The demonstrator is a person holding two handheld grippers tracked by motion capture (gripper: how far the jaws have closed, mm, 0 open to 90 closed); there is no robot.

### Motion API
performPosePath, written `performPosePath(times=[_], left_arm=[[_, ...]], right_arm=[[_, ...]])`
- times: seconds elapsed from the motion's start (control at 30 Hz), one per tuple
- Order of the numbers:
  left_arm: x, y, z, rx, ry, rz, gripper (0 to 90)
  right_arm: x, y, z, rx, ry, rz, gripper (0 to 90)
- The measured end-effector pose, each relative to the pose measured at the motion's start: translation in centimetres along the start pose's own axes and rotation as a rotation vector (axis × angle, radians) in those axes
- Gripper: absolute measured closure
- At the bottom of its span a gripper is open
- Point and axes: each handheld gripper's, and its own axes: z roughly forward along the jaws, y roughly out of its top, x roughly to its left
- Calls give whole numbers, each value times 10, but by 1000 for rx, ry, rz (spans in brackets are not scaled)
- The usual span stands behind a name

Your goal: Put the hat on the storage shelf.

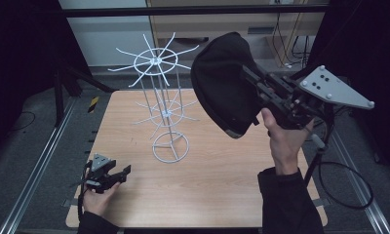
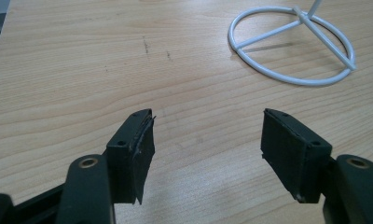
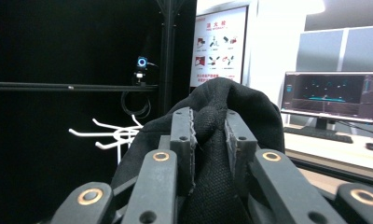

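The right gripper [image 1: 249, 80] is raised above the right half of the tabletop [image 1: 217, 175], its jaws closed on a fold of a black knit hat [image 1: 222, 83]; in the right gripper view the dark fabric [image 3: 212, 140] is bunched between the two pads and bulges up past them. In the high view the hat hangs in the air, clear of the wood, just to the right of the upper spokes of a white wire stand [image 1: 159, 61], without touching them as far as the high view shows. The stand is upright near the middle of the tabletop, somewhat toward the far edge, on a ring-shaped base [image 1: 170, 146]. That base appears again at the upper right of the left gripper view [image 2: 292, 44]. The left gripper [image 1: 122, 174] is low by the near left corner of the tabletop, held in the person's left hand [image 1: 98, 197]. Its jaws stand wide apart with nothing between them, bare wood showing in the gap. A cable [image 1: 346, 185] trails down from the right gripper past the right edge.
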Motion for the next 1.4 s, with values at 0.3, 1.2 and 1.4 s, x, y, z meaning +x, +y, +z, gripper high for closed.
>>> performPosePath(times=[0.3, 1.2, 1.4], left_arm=[[-1, 0, 1, 0, -5, 3, 341], [-3, 0, 3, 12, -3, 16, 339], [-3, 0, 3, 14, -3, 18, 339]], right_arm=[[6, -11, 29, 19, 26, 18, 770], [2, -91, 40, 256, 21, 38, 713], [2, -95, 42, 272, 11, 37, 687]])
